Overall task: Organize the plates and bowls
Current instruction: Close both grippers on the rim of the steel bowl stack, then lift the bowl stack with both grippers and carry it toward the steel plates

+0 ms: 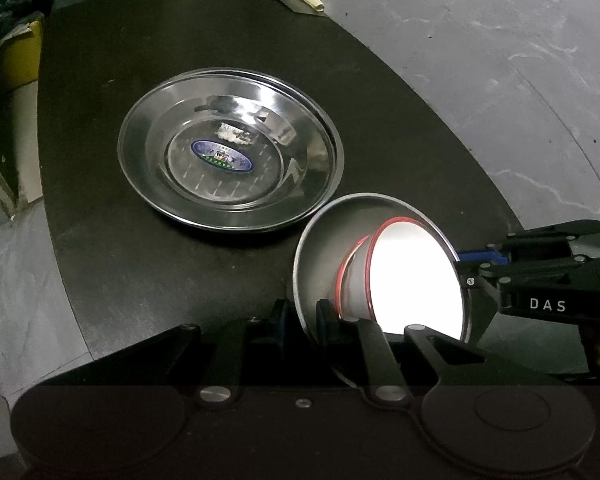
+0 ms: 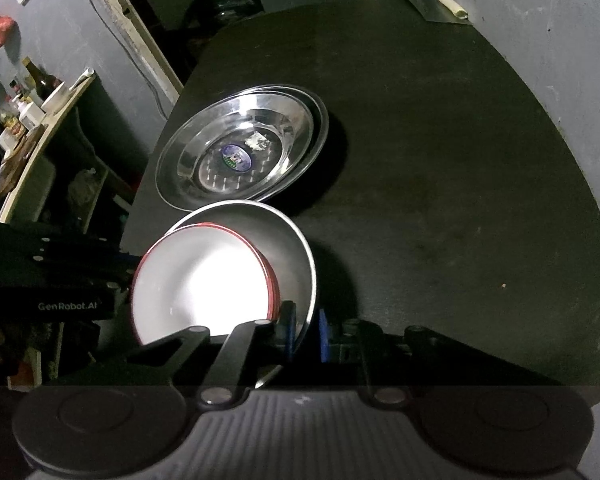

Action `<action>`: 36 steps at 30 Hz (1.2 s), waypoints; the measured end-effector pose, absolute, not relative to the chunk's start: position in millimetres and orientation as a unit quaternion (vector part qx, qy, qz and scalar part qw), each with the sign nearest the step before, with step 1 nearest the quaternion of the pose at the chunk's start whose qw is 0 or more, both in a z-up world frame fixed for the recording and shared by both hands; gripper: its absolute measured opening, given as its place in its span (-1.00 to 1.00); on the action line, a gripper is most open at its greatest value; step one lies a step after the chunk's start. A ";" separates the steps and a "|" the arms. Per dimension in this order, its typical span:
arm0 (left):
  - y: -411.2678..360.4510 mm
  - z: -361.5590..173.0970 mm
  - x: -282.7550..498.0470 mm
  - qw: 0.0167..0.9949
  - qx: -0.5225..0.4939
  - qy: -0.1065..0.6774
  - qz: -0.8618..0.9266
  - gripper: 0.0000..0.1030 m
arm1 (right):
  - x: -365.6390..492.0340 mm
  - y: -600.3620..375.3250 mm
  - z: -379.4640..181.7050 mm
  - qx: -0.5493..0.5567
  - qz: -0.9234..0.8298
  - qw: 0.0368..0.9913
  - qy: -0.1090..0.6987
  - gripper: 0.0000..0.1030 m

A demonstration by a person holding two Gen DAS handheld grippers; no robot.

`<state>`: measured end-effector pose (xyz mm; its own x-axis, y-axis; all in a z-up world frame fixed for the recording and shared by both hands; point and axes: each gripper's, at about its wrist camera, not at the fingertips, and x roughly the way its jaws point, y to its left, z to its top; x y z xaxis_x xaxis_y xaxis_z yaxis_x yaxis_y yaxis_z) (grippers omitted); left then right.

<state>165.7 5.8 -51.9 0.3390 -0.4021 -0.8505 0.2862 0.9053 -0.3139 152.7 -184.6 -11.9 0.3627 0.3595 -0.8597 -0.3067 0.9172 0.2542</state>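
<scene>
Nested bowls are held over the near edge of the dark tabletop [image 1: 140,272] — a steel bowl [image 1: 324,236] outermost, red-rimmed white bowls [image 1: 416,280] stacked inside it, at least two red rims visible. The stack is tilted, its opening turned toward the right tongs.

Left tongs [image 1: 302,316] are nearly closed, clamped on the steel bowl's rim, one finger inside and one outside. Right tongs [image 2: 304,330] are likewise nearly closed, pinched on the steel bowl's rim at the opposite side, seen in the right wrist view with a blue pad [image 2: 323,334] outside the wall. Both grips are seen on the same stack.

Stacked steel plates [image 1: 228,152] are set flat on the tabletop just beyond the bowls, a blue oval sticker [image 1: 222,156] in the centre of the top one. Plates and bowls are close; contact cannot be told.
</scene>
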 end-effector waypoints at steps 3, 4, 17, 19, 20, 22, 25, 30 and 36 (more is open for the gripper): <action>6.0 -52.7 166.1 0.816 -0.057 0.536 -0.210 -0.71 | 155.1 -185.6 -12.5 0.033 0.200 0.821 0.533 -0.72; 6.3 -52.9 166.3 0.815 -0.058 0.536 -0.210 -0.71 | 155.8 -186.0 -12.8 0.035 0.200 0.820 0.535 -0.72; 6.7 -52.1 166.6 0.817 -0.058 0.536 -0.205 -0.72 | 160.2 -186.5 -13.0 0.044 0.193 0.813 0.548 -0.77; 7.4 -52.5 167.1 0.816 -0.062 0.537 -0.204 -0.73 | 160.8 -188.5 -13.3 0.051 0.194 0.811 0.550 -0.77; 7.8 -52.5 167.4 0.816 -0.064 0.538 -0.204 -0.74 | 160.9 -189.3 -13.4 0.054 0.194 0.810 0.551 -0.77; 8.2 -53.1 167.9 0.815 -0.068 0.538 -0.204 -0.74 | 161.3 -191.5 -14.0 0.059 0.194 0.810 0.551 -0.77; 8.4 -53.9 167.3 0.816 -0.070 0.536 -0.204 -0.74 | 160.7 -195.3 -15.0 0.069 0.194 0.811 0.547 -0.77; 10.3 -53.9 167.1 0.816 -0.079 0.538 -0.199 -0.75 | 162.4 -199.1 -16.5 0.086 0.196 0.808 0.549 -0.77; 12.1 -53.5 168.5 0.813 -0.087 0.543 -0.193 -0.76 | 165.6 -200.9 -15.0 0.091 0.196 0.802 0.557 -0.77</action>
<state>168.5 12.1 -53.5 0.3362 -0.4087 -0.8485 0.2199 0.9101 -0.3513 165.6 -200.9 -15.0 0.3024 0.4161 -0.8576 -0.2138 0.9064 0.3644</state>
